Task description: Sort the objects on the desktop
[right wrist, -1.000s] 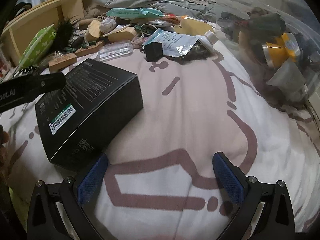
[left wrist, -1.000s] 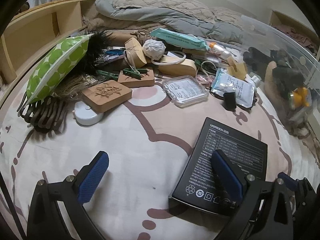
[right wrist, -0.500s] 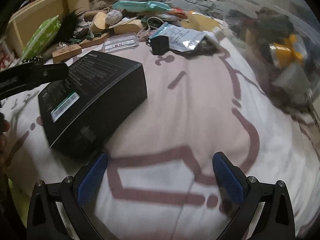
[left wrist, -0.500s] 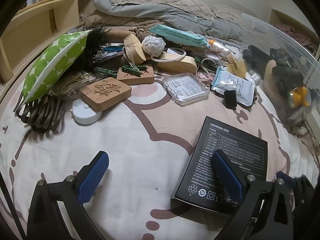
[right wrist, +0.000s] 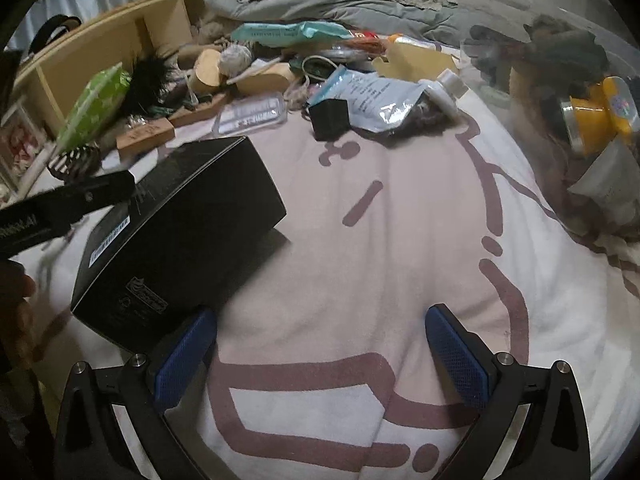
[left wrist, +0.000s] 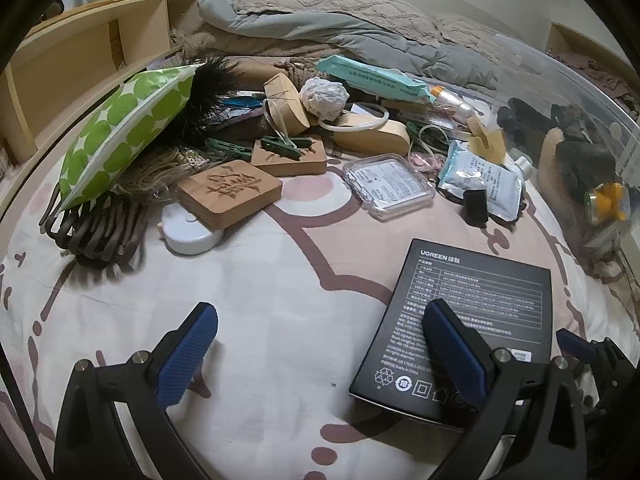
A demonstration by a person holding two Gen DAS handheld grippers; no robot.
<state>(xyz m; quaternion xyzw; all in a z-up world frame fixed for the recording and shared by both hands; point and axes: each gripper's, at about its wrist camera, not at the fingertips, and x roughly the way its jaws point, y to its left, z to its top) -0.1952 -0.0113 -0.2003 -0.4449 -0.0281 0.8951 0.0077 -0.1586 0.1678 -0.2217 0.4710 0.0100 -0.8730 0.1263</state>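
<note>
A: Report the state of each tool.

B: The left gripper (left wrist: 320, 354) is hovering with its fingers spread wide and gripping nothing. Its right pad is overlapping the near edge of the black box (left wrist: 472, 312) in the left wrist view; contact cannot be confirmed. The right gripper (right wrist: 320, 354) is likewise spread wide and empty, with its left pad sitting just beside the box's near corner.

A: Where is the box lying?

B: It is lying flat on the patterned bedsheet (left wrist: 260, 320), apart from the clutter pile behind it: the wooden block (left wrist: 230, 192), the clear plastic case (left wrist: 388, 184) and the small black adapter (right wrist: 329, 118). The transparent bin (right wrist: 580, 128) is standing to the right.

A: What could fail?

B: The sheet is soft, so a low finger is likely snagging fabric instead of sliding under the box. Both tools are crowding one corner, risking a collision. A one-edge pinch may be letting the box pivot and drop.
</note>
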